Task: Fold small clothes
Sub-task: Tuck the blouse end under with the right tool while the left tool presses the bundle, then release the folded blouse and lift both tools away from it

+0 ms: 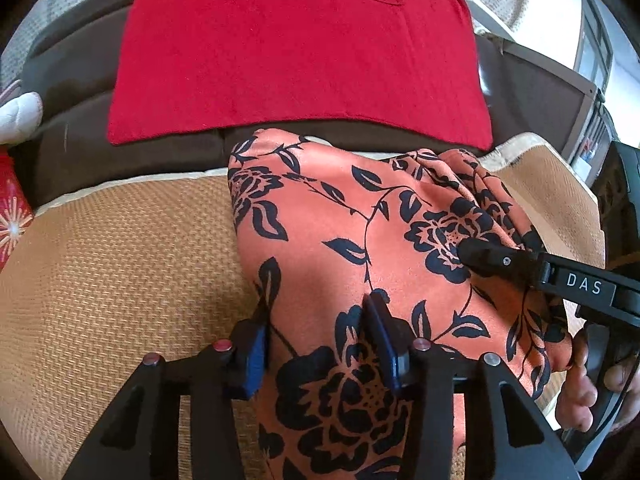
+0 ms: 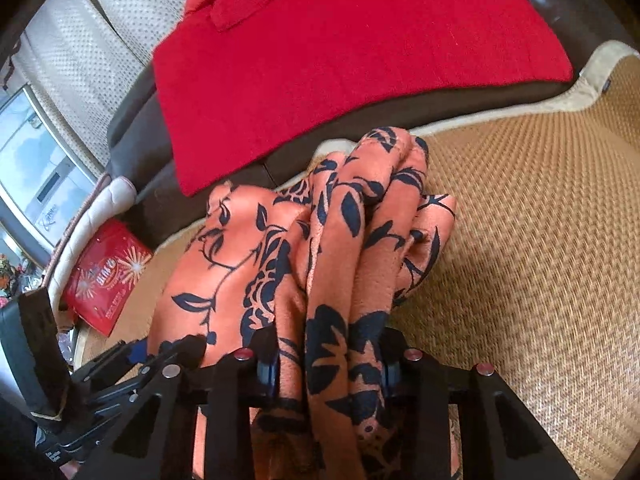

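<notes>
An orange cloth with a black flower print (image 1: 360, 248) lies bunched on the woven tan mat (image 1: 120, 264), just in front of the red towel (image 1: 296, 52) spread over the brown sofa (image 1: 72, 80). The left gripper (image 1: 320, 344) straddles the cloth's near edge, fabric between its blue pads (image 1: 254, 356); whether they press it cannot be told. The right gripper (image 2: 328, 368) is clamped on gathered folds of the cloth's other side.

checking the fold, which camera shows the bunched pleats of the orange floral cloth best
The right wrist view: the orange floral cloth runs in gathered ridges straight up from between its fingers. The left wrist view shows mostly the flat spread panel, the pleats only at its right edge.
</notes>
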Motion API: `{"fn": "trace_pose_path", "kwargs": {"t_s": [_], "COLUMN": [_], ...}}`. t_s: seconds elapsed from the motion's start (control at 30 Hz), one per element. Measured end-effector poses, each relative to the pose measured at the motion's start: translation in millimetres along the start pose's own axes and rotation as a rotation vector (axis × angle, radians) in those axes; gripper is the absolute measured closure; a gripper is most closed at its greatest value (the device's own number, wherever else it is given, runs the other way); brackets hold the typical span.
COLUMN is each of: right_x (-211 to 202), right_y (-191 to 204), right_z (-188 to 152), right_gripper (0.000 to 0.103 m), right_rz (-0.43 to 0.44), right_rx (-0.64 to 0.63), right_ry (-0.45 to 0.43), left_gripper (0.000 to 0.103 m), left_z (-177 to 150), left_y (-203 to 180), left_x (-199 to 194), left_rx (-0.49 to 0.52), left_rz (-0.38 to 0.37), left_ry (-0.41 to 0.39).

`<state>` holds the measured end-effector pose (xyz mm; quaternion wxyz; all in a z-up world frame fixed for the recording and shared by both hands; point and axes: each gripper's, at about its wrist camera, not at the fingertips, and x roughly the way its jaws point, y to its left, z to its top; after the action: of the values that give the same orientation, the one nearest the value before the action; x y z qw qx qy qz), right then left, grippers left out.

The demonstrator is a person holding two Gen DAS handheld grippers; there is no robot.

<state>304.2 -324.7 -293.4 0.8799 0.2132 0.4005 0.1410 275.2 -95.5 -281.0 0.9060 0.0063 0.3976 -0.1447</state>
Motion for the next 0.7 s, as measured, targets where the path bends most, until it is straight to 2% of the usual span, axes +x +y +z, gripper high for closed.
{"fn": "trace_pose_path", "kwargs": {"t_s": [0.5, 0.7], "right_x": [17, 24], "right_y": [32, 42], "right_z": [6, 4], "right_gripper": [0.068, 0.069], "right_rz": [0.073, 0.079], "right_rx": [-0.042, -0.049], "right_ry": [-0.029, -0.025], "left_gripper": [0.055, 0.055], "left_z": [6, 7], "left_y": [24, 26], "left_x": [-25, -28], "left_rx": [-0.048, -0.059], "left_rz": [0.097, 0.107], "left_ry": [-0.051, -0.054]}}
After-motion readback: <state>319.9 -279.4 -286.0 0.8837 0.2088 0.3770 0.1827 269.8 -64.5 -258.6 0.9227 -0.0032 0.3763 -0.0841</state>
